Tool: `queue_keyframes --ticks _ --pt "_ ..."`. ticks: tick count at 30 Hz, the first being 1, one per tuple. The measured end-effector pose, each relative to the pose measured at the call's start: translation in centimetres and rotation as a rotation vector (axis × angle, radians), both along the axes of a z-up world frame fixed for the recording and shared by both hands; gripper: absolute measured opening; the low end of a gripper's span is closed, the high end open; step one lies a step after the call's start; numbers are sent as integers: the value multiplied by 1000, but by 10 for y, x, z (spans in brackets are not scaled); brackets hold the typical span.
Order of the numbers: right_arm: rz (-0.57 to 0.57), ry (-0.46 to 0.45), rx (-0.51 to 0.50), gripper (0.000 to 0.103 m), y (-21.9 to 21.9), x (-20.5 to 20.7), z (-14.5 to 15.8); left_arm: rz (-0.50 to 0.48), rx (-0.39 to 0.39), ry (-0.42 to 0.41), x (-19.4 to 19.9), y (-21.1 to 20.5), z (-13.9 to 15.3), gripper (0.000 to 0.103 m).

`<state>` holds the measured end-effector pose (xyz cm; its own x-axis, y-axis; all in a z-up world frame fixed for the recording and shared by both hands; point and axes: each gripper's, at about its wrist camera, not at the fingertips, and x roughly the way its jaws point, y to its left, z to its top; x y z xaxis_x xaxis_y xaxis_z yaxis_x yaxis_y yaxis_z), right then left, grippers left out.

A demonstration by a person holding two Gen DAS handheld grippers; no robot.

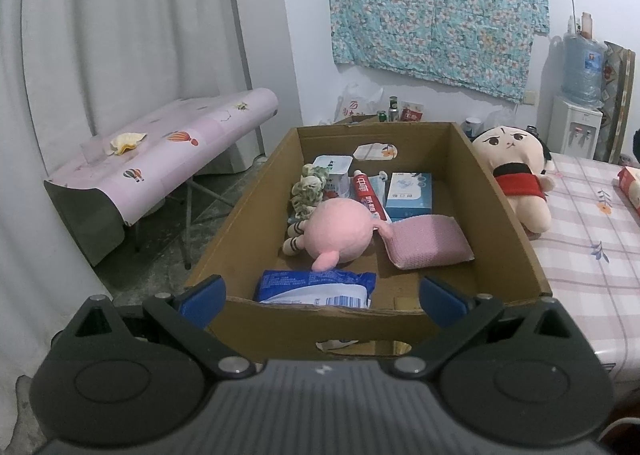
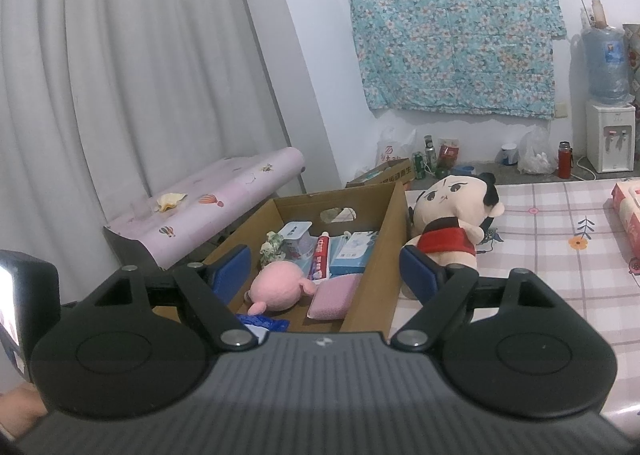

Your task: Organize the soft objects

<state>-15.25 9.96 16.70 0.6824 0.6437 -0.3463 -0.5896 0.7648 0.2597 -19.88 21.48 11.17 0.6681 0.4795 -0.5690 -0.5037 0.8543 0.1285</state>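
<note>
A cardboard box stands on the checked table. Inside it lie a pink plush, a pink sponge, a green scrunchie, a toothpaste tube, a blue-white carton and a blue wipes pack. A doll in a red top leans on the table just right of the box. My left gripper is open at the box's near wall, holding nothing. My right gripper is open in front of the box's right wall, nothing between its fingers.
A folding table with a pink balloon-print cover stands to the left by the white curtain. A tissue box lies at the table's right edge. Bottles, bags and a water dispenser line the far wall.
</note>
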Motion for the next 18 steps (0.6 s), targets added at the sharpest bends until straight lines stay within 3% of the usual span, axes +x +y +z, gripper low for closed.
queue_keyframes --ticks 18 --pt "11 7 11 82 -4 3 0 -2 0 3 0 2 -1 103"
